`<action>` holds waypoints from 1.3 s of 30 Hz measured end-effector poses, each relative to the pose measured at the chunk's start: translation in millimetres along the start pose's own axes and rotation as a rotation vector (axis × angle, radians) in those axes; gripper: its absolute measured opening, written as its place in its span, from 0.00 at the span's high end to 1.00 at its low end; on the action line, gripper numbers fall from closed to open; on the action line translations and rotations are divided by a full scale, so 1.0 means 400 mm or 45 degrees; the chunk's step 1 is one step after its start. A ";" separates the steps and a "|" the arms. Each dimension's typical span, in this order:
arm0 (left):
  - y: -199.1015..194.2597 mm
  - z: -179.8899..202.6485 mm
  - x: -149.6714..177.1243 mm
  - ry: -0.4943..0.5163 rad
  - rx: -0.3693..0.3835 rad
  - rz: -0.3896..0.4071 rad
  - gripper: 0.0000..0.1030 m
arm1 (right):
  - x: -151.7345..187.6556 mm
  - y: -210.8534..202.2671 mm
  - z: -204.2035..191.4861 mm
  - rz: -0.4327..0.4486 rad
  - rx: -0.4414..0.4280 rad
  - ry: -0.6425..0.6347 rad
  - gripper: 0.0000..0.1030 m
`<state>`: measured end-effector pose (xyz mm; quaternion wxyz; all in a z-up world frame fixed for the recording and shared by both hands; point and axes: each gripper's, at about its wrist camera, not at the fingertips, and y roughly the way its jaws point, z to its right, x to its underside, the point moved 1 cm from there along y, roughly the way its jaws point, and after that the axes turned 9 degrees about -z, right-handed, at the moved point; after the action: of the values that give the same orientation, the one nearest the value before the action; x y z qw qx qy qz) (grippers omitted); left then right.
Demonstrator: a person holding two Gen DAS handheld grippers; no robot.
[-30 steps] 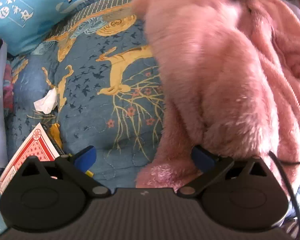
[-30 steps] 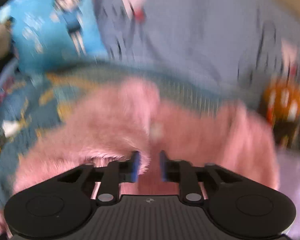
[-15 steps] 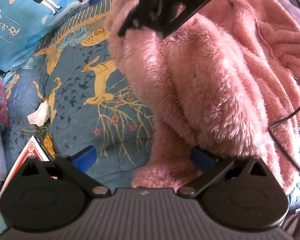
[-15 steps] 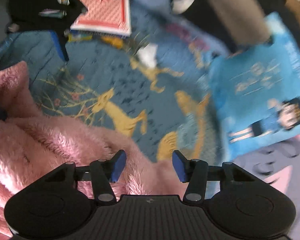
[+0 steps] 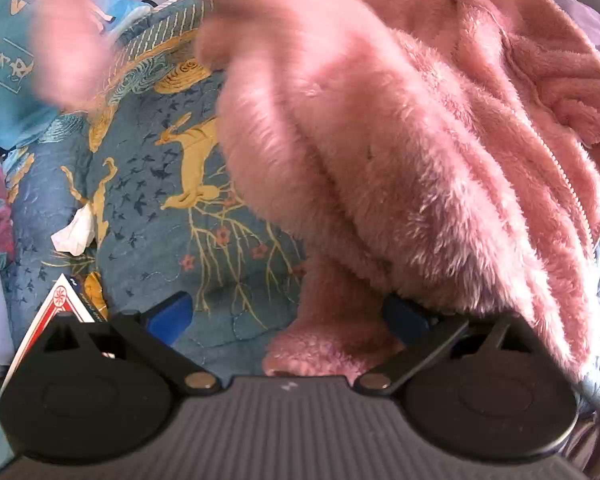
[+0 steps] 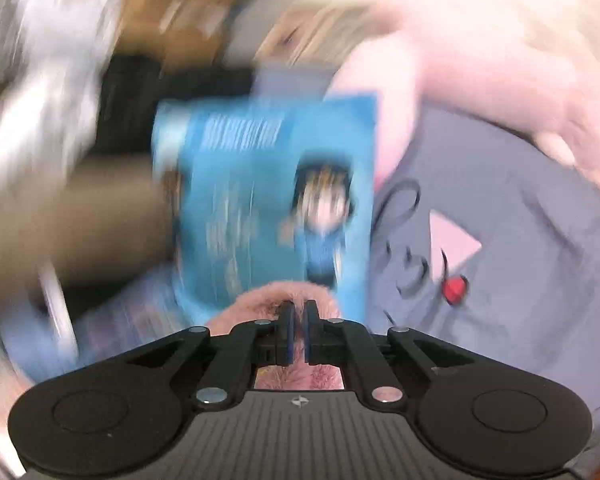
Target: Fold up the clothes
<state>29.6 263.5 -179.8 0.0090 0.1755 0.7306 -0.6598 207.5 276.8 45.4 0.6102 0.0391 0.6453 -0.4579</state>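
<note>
Left wrist view: the left gripper [image 5: 286,318] stands wide apart, empty, over the blue quilt [image 5: 156,216], its right finger under the pink fleece garment [image 5: 400,140] heaped right. Farther left lies a crumpled tissue [image 5: 76,230]. The right gripper [image 6: 298,322] is clamped on pink fleece; beyond it, a blurred blue cushion [image 6: 260,200].

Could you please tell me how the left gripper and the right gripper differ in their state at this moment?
The left gripper has its fingers spread wide apart, while the right gripper has them nearly together. The left gripper pinches nothing, the pink fleece jacket only draping over one finger, while the right gripper clamps a fold of that jacket. The left wrist view is mostly sharp, the right wrist view heavily blurred. Both have black bodies and blue finger pads.
</note>
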 end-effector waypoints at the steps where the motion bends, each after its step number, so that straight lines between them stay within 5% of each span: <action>1: 0.001 -0.001 0.000 -0.001 0.002 -0.002 0.00 | -0.014 0.007 0.008 0.018 -0.001 0.053 0.93; 3: 0.002 -0.004 0.000 -0.003 0.006 -0.007 0.00 | -0.019 0.055 0.011 -0.049 -0.053 0.106 0.81; 4: 0.003 -0.005 0.000 -0.004 0.008 -0.009 0.00 | -0.015 0.086 0.010 -0.105 -0.091 0.121 0.63; 5: 0.003 -0.006 0.000 -0.004 0.010 -0.011 0.00 | -0.008 0.111 0.004 -0.153 -0.119 0.129 0.56; 12: 0.002 -0.066 0.014 -0.114 0.046 -0.024 0.00 | 0.111 0.042 0.013 -0.212 -0.030 0.150 0.57; 15: -0.004 -0.107 0.017 -0.199 0.069 -0.013 0.00 | 0.208 -0.090 0.072 -0.223 -0.017 0.256 0.55; 19: -0.022 -0.185 0.023 -0.389 0.134 0.041 0.00 | 0.378 -0.334 0.122 -0.217 -0.021 0.430 0.34; 24: -0.038 -0.281 0.051 -0.681 0.172 0.096 0.00 | 0.650 -0.526 0.064 -0.458 0.085 0.369 0.32; 27: -0.041 -0.283 0.059 -0.712 0.129 0.097 0.00 | 0.804 -0.567 0.031 -0.613 0.168 0.376 0.32; 30: -0.059 -0.249 0.062 -0.674 0.087 0.133 0.00 | 0.901 -0.587 0.006 -0.635 0.205 0.429 0.35; 33: -0.082 -0.197 0.068 -0.649 0.076 0.166 0.00 | 0.925 -0.580 -0.052 -0.593 0.220 0.193 0.36; 39: -0.145 -0.098 0.101 -0.633 0.125 0.254 0.00 | 0.924 -0.456 -0.160 -0.554 0.334 -0.555 0.38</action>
<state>-15.4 307.3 -128.8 0.2447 0.0796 0.6523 -0.7130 -44.9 24.3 -170.3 0.6115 -0.1204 0.4282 -0.6543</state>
